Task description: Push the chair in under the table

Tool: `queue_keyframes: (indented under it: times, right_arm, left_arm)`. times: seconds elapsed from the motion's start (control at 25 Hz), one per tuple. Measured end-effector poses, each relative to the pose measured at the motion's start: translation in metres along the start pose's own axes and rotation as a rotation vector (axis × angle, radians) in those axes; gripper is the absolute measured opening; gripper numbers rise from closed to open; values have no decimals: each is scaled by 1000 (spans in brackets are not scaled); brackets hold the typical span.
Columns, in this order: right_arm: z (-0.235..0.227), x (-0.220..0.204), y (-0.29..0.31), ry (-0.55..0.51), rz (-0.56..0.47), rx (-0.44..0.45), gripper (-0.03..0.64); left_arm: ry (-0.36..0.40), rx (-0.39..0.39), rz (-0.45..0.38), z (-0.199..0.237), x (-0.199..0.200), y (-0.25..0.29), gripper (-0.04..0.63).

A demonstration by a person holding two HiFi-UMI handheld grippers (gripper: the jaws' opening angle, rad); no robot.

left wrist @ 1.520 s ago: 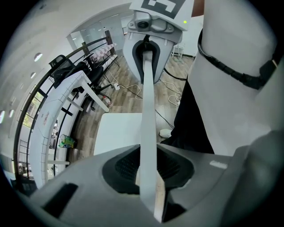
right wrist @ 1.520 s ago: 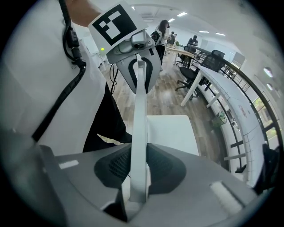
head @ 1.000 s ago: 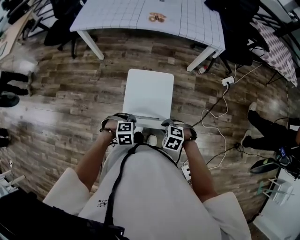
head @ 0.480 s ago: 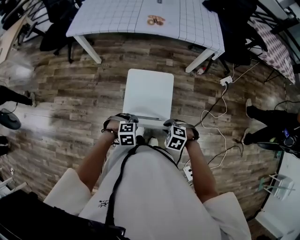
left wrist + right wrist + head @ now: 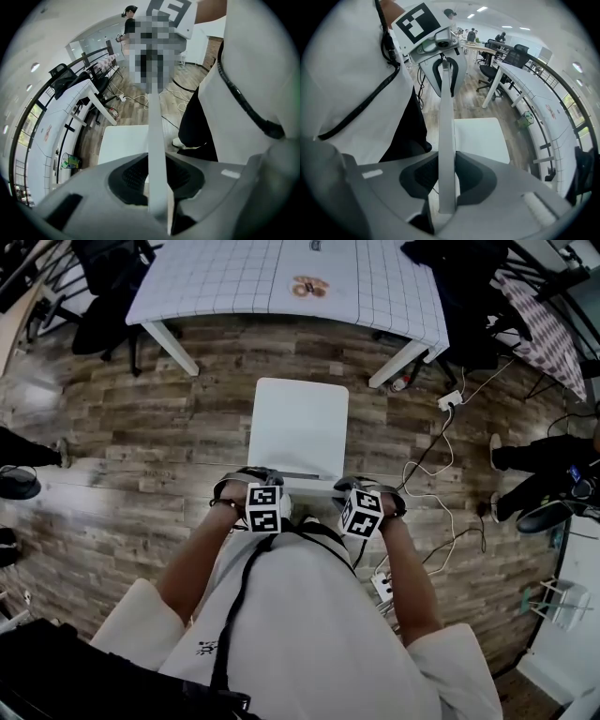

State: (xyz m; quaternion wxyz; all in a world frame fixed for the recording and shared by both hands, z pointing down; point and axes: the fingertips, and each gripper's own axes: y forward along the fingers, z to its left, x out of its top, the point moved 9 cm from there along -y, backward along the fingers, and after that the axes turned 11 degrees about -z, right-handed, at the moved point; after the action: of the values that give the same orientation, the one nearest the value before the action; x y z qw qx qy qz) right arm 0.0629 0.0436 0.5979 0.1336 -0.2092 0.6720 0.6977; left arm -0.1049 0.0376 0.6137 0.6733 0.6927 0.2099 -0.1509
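A white chair stands on the wood floor, its seat [image 5: 298, 427] facing the white gridded table [image 5: 244, 277] with floor still between them. My left gripper [image 5: 258, 488] is shut on the left end of the chair's backrest top edge [image 5: 309, 486], and my right gripper [image 5: 364, 493] is shut on its right end. The left gripper view has the backrest [image 5: 156, 140] as a thin white strip running up out of the left gripper [image 5: 158, 183]. The right gripper [image 5: 446, 177] pinches the same strip [image 5: 446, 131], and the left gripper [image 5: 443, 61] shows at its far end.
A power strip [image 5: 448, 399] and cables [image 5: 436, 474] lie on the floor to the right. Black office chairs [image 5: 103, 277] stand at the table's left, dark chairs [image 5: 469, 296] at its right. A person's legs [image 5: 534, 479] are at the right edge. A small round object [image 5: 307, 287] lies on the table.
Both grippers and the chair they hold have moved a little toward the table, which now shows lower and larger in the head view. Bystanders' feet at the edges have shifted.
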Motion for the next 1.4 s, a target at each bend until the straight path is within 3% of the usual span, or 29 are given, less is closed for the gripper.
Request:
queue_keyframes:
  times: [1.4]
  right_arm:
    - [-94, -1, 1, -23, -15, 32, 91]
  left_arm:
    - [-17, -15, 10, 91, 3, 5, 87]
